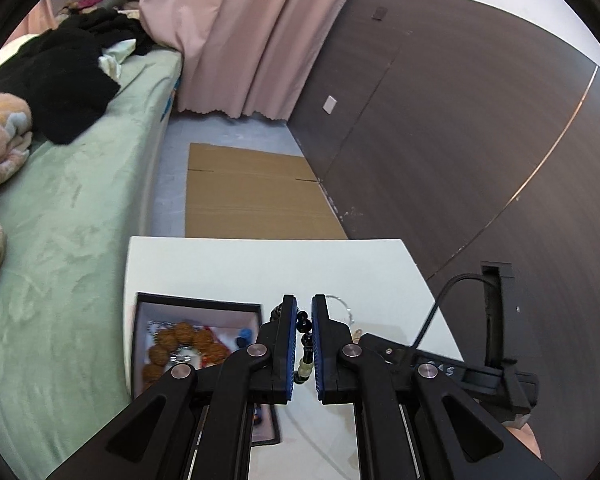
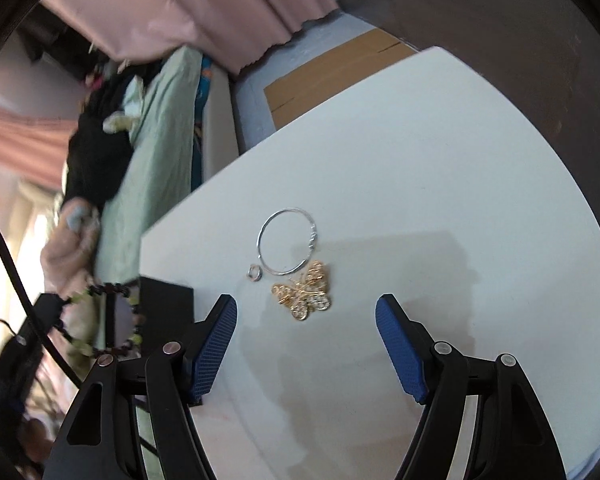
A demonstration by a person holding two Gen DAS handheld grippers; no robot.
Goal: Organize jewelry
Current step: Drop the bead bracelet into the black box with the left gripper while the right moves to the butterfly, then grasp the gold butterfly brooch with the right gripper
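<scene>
My left gripper (image 1: 304,308) is shut on a bead bracelet (image 1: 306,336) of dark and pale green beads, held above the white table (image 1: 228,264). Just left of it lies an open black jewelry box (image 1: 198,304) holding a brown walnut-bead bracelet (image 1: 172,344) and other pieces. In the right wrist view the same dark bead bracelet (image 2: 116,320) hangs at the far left beside the box (image 2: 166,300). My right gripper (image 2: 306,310) stands open over the table (image 2: 440,160), just short of a gold butterfly brooch (image 2: 306,292), a silver bangle (image 2: 288,240) and a small silver ring (image 2: 255,273).
A bed with a green sheet (image 1: 72,208) and piled clothes runs along the table's left side. Flattened cardboard (image 1: 256,192) lies on the floor beyond the table, with pink curtains (image 1: 236,32) and a dark wood wall (image 1: 460,120) behind. The right gripper's body (image 1: 500,344) shows at lower right.
</scene>
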